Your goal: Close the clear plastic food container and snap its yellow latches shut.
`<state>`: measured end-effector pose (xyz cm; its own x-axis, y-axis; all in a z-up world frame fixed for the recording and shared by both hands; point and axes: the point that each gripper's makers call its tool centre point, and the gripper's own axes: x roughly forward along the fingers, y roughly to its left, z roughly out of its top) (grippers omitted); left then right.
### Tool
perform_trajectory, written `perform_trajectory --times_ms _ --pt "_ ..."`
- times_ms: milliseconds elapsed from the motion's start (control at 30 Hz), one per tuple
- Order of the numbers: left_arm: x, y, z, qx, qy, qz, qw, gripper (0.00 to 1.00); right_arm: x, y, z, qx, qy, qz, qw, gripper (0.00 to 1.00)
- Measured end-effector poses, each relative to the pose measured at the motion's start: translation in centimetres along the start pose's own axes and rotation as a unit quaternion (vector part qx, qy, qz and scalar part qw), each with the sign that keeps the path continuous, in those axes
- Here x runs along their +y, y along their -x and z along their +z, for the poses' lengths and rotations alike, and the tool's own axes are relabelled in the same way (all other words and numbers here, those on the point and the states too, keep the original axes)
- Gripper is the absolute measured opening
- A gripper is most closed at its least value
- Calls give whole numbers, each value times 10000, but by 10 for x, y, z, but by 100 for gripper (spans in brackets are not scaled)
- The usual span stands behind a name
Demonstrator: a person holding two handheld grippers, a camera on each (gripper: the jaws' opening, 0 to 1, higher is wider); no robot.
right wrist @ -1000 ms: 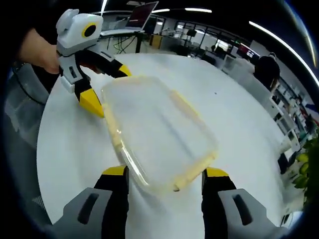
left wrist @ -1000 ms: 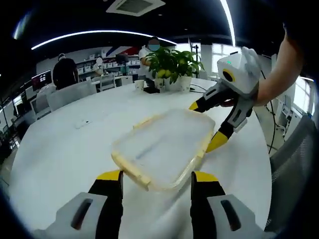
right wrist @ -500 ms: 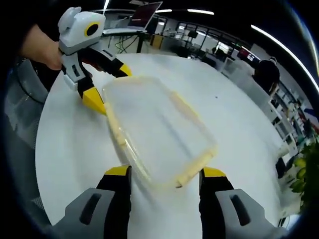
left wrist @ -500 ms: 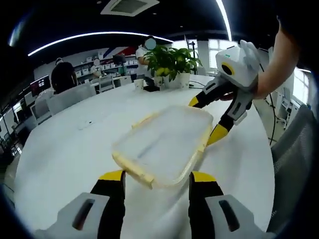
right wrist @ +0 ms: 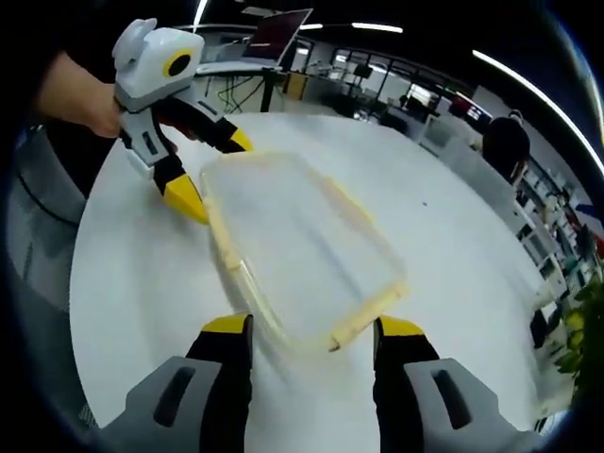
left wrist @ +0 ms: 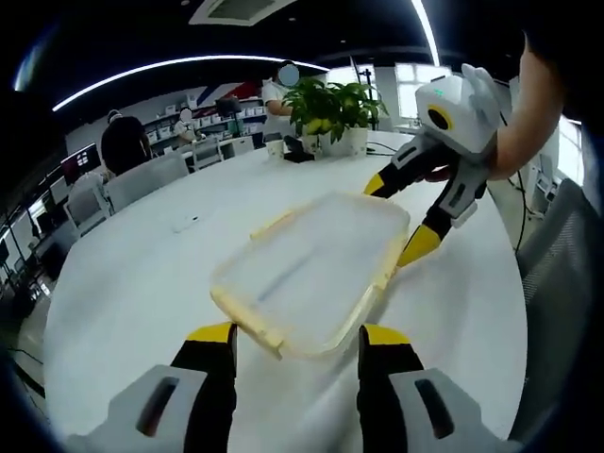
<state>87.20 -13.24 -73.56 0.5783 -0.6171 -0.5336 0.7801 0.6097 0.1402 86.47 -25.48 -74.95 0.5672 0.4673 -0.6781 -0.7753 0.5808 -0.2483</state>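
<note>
In the left gripper view, the left gripper (left wrist: 294,342) rises from the bottom edge with its two yellow-tipped jaws spread apart, grasping nothing. Just beyond them, in the centre of the frame, the clear food container (left wrist: 310,272) lies flat on the round white table (left wrist: 123,283), its lid on top. A yellow latch (left wrist: 247,319) runs along the container's near edge, right in front of the jaws. At the container's far right corner the right gripper (left wrist: 398,219) comes in from the upper right, held by a person's hand (left wrist: 518,142); its jaws are parted, one tip above the corner and one beside the container's right edge. A potted plant (left wrist: 330,113) stands at the far side of the table, top centre, and people stand in the office behind it.

In the right gripper view, the right gripper (right wrist: 307,330) shows at the bottom edge, jaws wide and empty, with the container (right wrist: 300,247) in mid-frame just ahead of them. The left gripper (right wrist: 215,172) reaches in from the upper left, jaws parted astride the container's far corner. A laptop (right wrist: 276,24) sits on a desk at top centre.
</note>
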Motion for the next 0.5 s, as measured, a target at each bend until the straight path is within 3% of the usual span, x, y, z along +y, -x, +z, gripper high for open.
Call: perform_trajectory --times_ms 300,500 --pt "8 5 -5 11 69 106 9999 46 4 -6 8 -15 -71 9 10000 47" --pt "9 8 -6 35 254 242 9994 44 1 2 7 -6 -308 -16 9995 48"
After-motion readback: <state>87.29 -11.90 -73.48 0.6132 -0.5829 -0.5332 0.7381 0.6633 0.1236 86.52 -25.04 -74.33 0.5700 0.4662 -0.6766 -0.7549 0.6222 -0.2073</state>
